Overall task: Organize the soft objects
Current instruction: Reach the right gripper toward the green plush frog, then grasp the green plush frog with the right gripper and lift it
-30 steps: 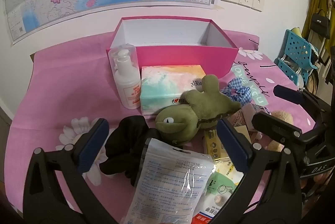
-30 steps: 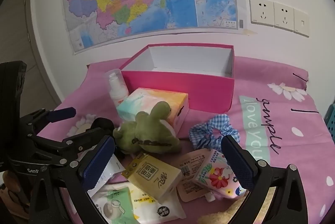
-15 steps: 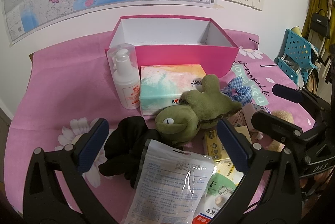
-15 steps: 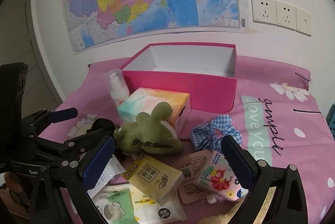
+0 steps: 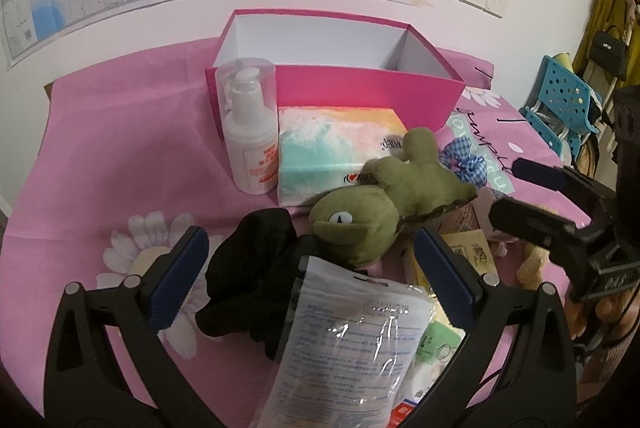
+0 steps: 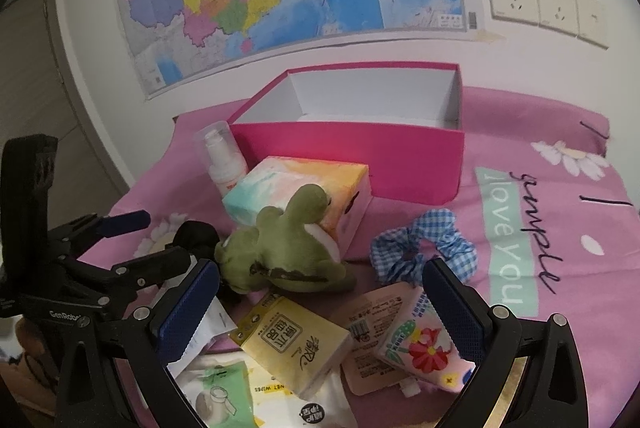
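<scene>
A green plush toy (image 5: 384, 204) lies against a pastel tissue box (image 5: 336, 148) in front of an open pink box (image 5: 332, 84), seen again in the right wrist view (image 6: 280, 248). A black cloth (image 5: 256, 268) lies left of it and a blue checked scrunchie (image 6: 424, 248) right of it. My left gripper (image 5: 312, 280) is open and empty above the black cloth and a clear plastic packet (image 5: 344, 344). My right gripper (image 6: 320, 312) is open and empty above a yellow tissue pack (image 6: 296, 344) and a floral pack (image 6: 420, 344).
A white pump bottle (image 5: 252, 132) stands left of the tissue box. A wet-wipes pack (image 6: 248, 388) and a pink sachet (image 6: 368, 332) lie near the front. A tan plush (image 5: 532, 260) sits at the right. A blue chair (image 5: 564, 100) stands beyond the pink-covered table (image 5: 120, 156).
Both grippers have drifted slightly forward and a little lower over the pile. Nothing was taken hold of or moved.
</scene>
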`<state>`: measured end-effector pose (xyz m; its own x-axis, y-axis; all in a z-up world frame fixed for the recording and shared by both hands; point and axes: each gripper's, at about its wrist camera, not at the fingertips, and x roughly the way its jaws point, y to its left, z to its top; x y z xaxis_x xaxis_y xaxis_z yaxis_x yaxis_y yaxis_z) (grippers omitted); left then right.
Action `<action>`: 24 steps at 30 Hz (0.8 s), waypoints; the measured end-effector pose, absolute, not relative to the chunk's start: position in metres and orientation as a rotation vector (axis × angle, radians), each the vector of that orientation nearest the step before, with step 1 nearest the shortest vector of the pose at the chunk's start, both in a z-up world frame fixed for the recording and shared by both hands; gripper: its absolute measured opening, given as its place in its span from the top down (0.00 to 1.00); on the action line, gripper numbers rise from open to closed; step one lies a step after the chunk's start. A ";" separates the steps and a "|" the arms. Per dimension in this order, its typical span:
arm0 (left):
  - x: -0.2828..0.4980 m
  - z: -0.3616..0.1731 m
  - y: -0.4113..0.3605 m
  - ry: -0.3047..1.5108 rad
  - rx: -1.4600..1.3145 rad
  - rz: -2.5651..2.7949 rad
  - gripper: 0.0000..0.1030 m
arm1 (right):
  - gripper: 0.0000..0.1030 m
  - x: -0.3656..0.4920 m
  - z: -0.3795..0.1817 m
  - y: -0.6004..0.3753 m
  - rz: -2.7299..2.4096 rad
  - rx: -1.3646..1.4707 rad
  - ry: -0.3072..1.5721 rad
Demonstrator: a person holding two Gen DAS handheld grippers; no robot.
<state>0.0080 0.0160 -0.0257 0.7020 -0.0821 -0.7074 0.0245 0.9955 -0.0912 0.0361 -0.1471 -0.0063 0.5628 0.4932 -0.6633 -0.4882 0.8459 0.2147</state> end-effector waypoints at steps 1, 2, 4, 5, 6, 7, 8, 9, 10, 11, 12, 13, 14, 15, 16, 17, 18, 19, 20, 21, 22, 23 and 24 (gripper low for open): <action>0.009 -0.027 0.016 0.798 -0.082 -0.077 0.01 | 0.03 0.038 -0.007 -0.145 0.584 -0.005 0.784; 0.010 -0.029 0.016 0.808 -0.089 -0.106 0.03 | 0.04 0.039 -0.007 -0.143 0.589 -0.014 0.797; 0.015 -0.032 0.015 0.828 -0.087 -0.134 0.05 | 0.10 0.044 -0.009 -0.138 0.596 -0.053 0.804; 0.016 -0.034 0.014 0.835 -0.081 -0.144 0.07 | 0.11 0.046 -0.011 -0.135 0.604 -0.057 0.811; 0.019 -0.036 0.014 0.842 -0.077 -0.150 0.08 | 0.15 0.049 -0.012 -0.134 0.598 -0.082 0.817; 0.020 -0.036 0.013 0.848 -0.075 -0.157 0.11 | 0.19 0.051 -0.015 -0.131 0.603 -0.088 0.823; 0.023 -0.039 0.013 0.858 -0.072 -0.172 0.15 | 0.21 0.053 -0.016 -0.130 0.604 -0.092 0.827; 0.025 -0.039 0.013 0.865 -0.074 -0.176 0.16 | 0.26 0.056 -0.019 -0.129 0.610 -0.091 0.839; 0.027 -0.041 0.014 0.874 -0.075 -0.180 0.17 | 0.29 0.056 -0.021 -0.129 0.619 -0.073 0.851; 0.029 -0.043 0.014 0.881 -0.075 -0.190 0.18 | 0.30 0.057 -0.024 -0.128 0.626 -0.062 0.863; 0.031 -0.043 0.015 0.884 -0.076 -0.194 0.18 | 0.31 0.059 -0.027 -0.127 0.626 -0.069 0.871; 0.032 -0.043 0.015 0.886 -0.075 -0.200 0.18 | 0.31 0.060 -0.029 -0.126 0.630 -0.065 0.877; 0.033 -0.044 0.015 0.889 -0.073 -0.207 0.18 | 0.32 0.061 -0.031 -0.125 0.628 -0.079 0.886; 0.034 -0.044 0.016 0.891 -0.073 -0.208 0.18 | 0.38 0.063 -0.034 -0.124 0.637 -0.081 0.893; 0.035 -0.044 0.016 0.893 -0.071 -0.211 0.18 | 0.48 0.064 -0.036 -0.122 0.640 -0.086 0.900; 0.036 -0.045 0.016 0.893 -0.068 -0.213 0.18 | 0.53 0.065 -0.037 -0.122 0.642 -0.085 0.903; 0.036 -0.045 0.016 0.897 -0.066 -0.220 0.18 | 0.54 0.066 -0.038 -0.123 0.642 -0.088 0.892; 0.037 -0.046 0.016 0.900 -0.063 -0.222 0.18 | 0.57 0.066 -0.038 -0.125 0.650 -0.071 0.891; 0.037 -0.045 0.016 0.901 -0.058 -0.221 0.18 | 0.58 0.067 -0.038 -0.127 0.658 -0.050 0.889; 0.038 -0.045 0.016 0.903 -0.055 -0.223 0.18 | 0.61 0.068 -0.037 -0.130 0.662 -0.032 0.886; 0.039 -0.045 0.016 0.905 -0.054 -0.223 0.18 | 0.62 0.069 -0.037 -0.132 0.662 -0.021 0.882; 0.039 -0.045 0.016 0.906 -0.054 -0.227 0.18 | 0.63 0.067 -0.036 -0.135 0.667 -0.003 0.881; 0.039 -0.044 0.016 0.907 -0.054 -0.234 0.18 | 0.64 0.067 -0.035 -0.138 0.668 0.011 0.877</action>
<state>0.0388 0.0157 -0.0443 0.5923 -0.2241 -0.7740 0.1787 0.9732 -0.1450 0.0668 -0.1382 -0.0353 0.4520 0.5448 -0.7063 -0.5360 0.7988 0.2732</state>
